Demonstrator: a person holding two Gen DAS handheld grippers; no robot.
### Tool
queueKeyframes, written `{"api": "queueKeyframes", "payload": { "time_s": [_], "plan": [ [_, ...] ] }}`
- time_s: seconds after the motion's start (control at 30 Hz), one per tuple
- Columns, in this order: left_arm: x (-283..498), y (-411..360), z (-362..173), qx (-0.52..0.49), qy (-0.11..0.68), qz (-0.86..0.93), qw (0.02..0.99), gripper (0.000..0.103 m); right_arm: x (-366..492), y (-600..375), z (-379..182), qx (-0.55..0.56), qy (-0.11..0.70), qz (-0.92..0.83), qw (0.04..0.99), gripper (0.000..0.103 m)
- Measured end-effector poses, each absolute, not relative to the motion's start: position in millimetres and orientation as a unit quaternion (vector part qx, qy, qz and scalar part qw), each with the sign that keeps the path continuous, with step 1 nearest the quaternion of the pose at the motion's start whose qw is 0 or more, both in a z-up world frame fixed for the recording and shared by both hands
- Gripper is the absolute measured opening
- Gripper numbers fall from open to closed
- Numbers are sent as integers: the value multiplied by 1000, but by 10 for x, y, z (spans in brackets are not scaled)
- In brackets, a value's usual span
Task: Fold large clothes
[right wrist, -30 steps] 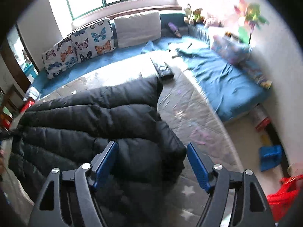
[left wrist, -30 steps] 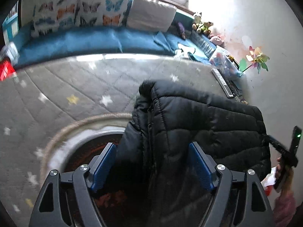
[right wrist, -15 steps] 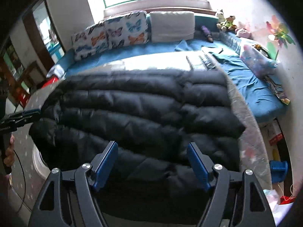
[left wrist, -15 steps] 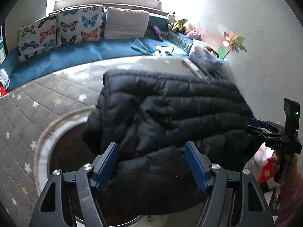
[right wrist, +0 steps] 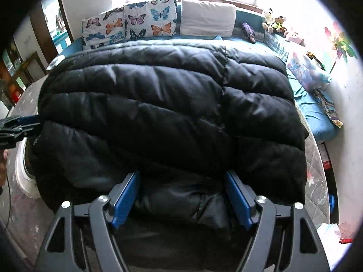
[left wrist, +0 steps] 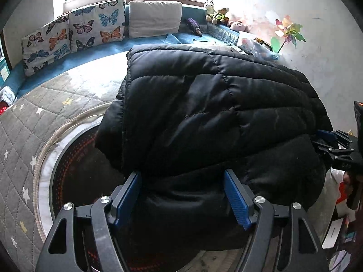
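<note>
A black quilted puffer jacket (left wrist: 215, 113) lies in a thick folded bundle on the grey star-patterned quilt (left wrist: 29, 122). It fills the right wrist view (right wrist: 170, 104) too. My left gripper (left wrist: 183, 195) is open, its blue pads on either side of the jacket's near edge. My right gripper (right wrist: 182, 195) is open in the same way at the jacket's near hem. In the left wrist view the right gripper (left wrist: 333, 145) sits at the jacket's right edge. In the right wrist view the left gripper (right wrist: 18, 124) sits at its left edge.
A round dark mat with a white rim (left wrist: 68, 158) lies under the jacket's left side. Butterfly cushions (left wrist: 74, 31) and a white pillow (left wrist: 154, 18) line a blue bench under the window. Plush toys (left wrist: 215, 13) and a pinwheel (left wrist: 288, 31) stand at the right wall.
The jacket went from spread wide to a more compact, thicker bundle. Both grippers came closer to its near edge, and it now fills more of each view. Both stayed open.
</note>
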State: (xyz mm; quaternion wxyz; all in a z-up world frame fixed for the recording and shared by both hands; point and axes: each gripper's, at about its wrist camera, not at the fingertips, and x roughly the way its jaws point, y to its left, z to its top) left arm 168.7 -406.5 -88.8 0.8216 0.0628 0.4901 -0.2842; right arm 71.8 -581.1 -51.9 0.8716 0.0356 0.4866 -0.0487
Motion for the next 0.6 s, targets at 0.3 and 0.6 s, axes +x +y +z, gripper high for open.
{"api": "queueKeyframes", "payload": {
  "time_s": [0.3, 0.6],
  "plan": [
    [1566, -4046, -846, 70, 474, -273, 834, 78, 457, -5912, -465, 76, 473, -64, 875, 81],
    [1268, -4050, -652, 87, 440, -265, 854, 78, 371, -5831, -525, 77, 466, -89, 877, 81]
  ]
}}
